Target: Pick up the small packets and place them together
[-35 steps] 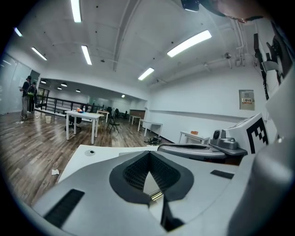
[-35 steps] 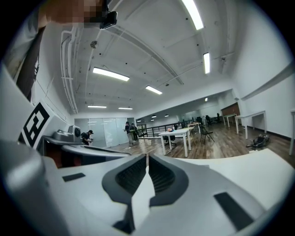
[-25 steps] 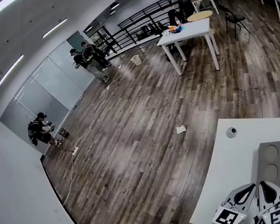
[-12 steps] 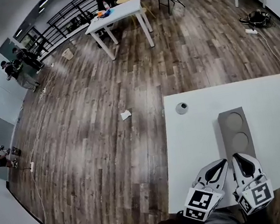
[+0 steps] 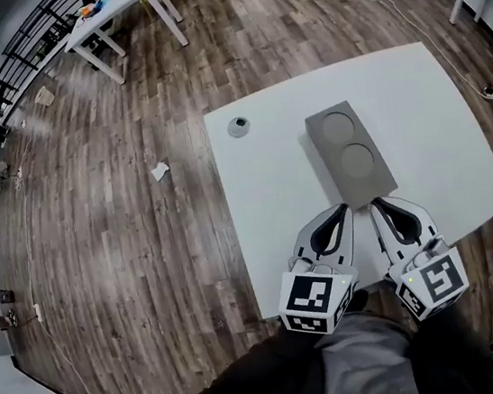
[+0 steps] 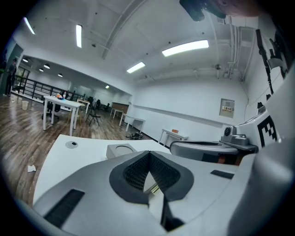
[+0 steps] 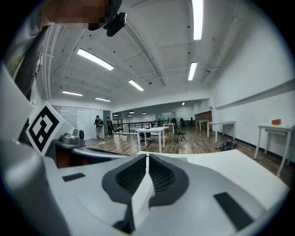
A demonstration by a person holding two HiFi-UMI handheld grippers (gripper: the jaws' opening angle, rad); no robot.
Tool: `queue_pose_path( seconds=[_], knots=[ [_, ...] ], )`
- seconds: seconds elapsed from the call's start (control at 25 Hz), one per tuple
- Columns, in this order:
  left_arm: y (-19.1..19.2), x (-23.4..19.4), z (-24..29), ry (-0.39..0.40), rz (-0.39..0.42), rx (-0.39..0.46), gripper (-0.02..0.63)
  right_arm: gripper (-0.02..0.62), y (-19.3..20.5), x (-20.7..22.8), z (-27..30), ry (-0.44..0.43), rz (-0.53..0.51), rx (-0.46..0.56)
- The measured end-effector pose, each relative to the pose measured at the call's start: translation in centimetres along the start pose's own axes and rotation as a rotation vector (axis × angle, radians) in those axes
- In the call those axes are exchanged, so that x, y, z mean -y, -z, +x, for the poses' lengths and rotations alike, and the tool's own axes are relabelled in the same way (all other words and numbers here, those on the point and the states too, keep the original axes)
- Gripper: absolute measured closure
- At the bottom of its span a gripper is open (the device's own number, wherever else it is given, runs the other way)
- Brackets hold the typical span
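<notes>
Both tongs closed and empty above worktop (image 5: 265, 198).
Side by side: left tongs (image 5: 347, 209), right tongs (image 5: 375, 207); grey block (image 5: 349, 151) lies just beyond their tips.

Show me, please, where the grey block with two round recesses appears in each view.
Head view: the grey block lies in the middle of the near white table.
Left gripper view: left of centre, low in the picture, on that same tabletop.
Right gripper view: not visible.
Shared landmark: the far white table.
</notes>
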State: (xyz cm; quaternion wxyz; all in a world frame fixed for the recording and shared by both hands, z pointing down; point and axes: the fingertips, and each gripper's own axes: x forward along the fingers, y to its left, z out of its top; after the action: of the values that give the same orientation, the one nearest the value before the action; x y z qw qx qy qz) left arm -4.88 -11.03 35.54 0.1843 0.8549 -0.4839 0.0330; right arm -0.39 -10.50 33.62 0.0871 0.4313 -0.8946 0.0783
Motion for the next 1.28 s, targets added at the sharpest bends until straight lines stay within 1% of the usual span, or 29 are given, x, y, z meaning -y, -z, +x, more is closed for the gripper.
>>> queue_pose_path(
  seconds=[0.2,0.36,0.76,0.92,1.12,1.2,1.28],
  knots=[
    [-1.3,2.3,-1.0,-0.014,0.051,-0.001,0.603,0.578,-0.4,-0.3,-2.7,0.01,0.022,0.011],
    [-1.1,3.6,-1.5,-0.032,0.09,-0.007,0.603,0.578,0.1,-0.2,-4.3,0.012,0.04,0.033],
    [-0.1,6.4,-1.9,-0.035,0.126,-0.002,0.603,0.578,0.5,0.6,-7.0,0.014,0.038,0.076],
    [1.4,6.8,-1.8,-0.028,0.134,-0.005,0.603,0.578,2.6,0.7,-7.3,0.008,0.06,0.08],
    [4.2,7.4,-1.9,-0.011,0.153,-0.024,0.603,0.578,8.1,0.0,-6.6,-0.02,0.123,0.019],
    [4.5,7.5,-1.9,-0.004,0.166,-0.026,0.603,0.578,8.9,-0.2,-6.4,-0.024,0.131,0.015],
    [4.2,7.4,-1.8,-0.001,0.17,-0.027,0.603,0.578,8.4,0.0,-6.1,-0.023,0.13,0.024]
  ],
)
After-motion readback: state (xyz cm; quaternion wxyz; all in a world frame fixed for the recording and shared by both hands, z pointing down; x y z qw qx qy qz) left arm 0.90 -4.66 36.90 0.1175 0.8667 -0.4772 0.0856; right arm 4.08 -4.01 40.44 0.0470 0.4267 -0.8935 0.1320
